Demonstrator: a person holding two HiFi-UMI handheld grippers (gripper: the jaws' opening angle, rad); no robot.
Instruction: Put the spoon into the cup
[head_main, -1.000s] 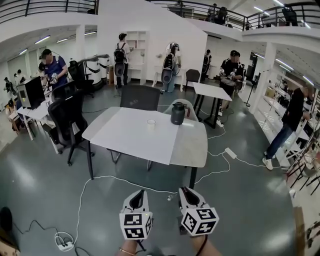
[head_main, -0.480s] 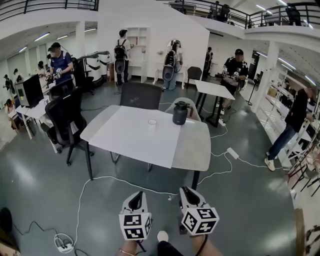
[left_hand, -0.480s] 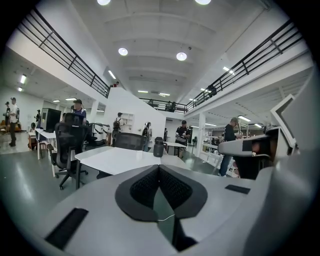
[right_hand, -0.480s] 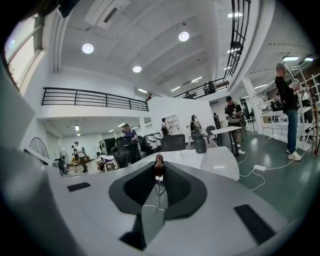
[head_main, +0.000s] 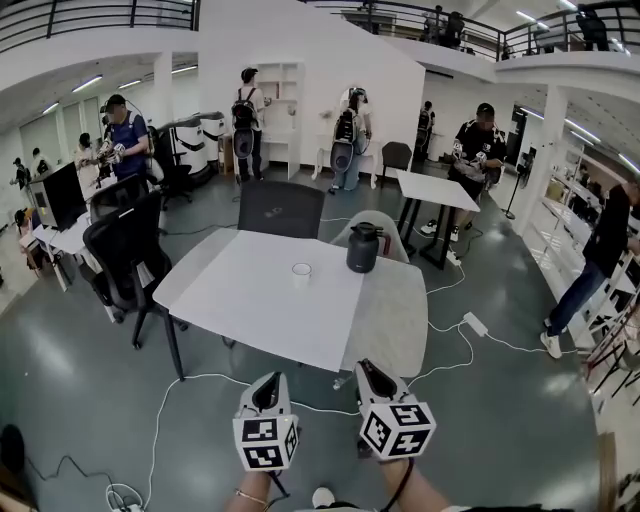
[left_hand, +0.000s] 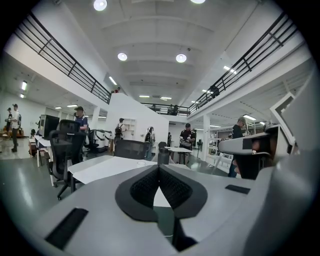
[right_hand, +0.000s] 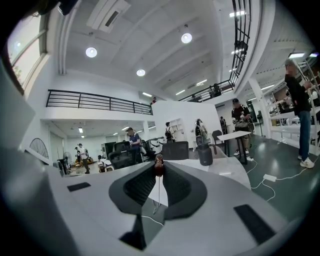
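Note:
A small white cup (head_main: 301, 271) stands near the middle of the white table (head_main: 250, 300), with a dark jug (head_main: 362, 247) behind it to the right. Both grippers are held level over the floor, short of the table's near edge. My left gripper (head_main: 268, 385) is shut, its pads meeting with nothing between them (left_hand: 159, 169). My right gripper (head_main: 367, 372) is shut on a thin spoon (right_hand: 159, 166), whose reddish-brown end sticks up at the jaw tips while its slim stem runs down between the pads. The left gripper view shows the cup (left_hand: 141, 163) and jug (left_hand: 163, 156) ahead.
A dark chair (head_main: 280, 208) stands at the table's far side and a black office chair (head_main: 120, 250) at its left. White cables (head_main: 200, 385) and a power strip (head_main: 475, 324) lie on the grey floor. A second table (head_main: 432, 190) and several people are farther back.
Both grippers have moved forward toward the table, which now sits nearer and larger in the head view. The jaws look the same as before.

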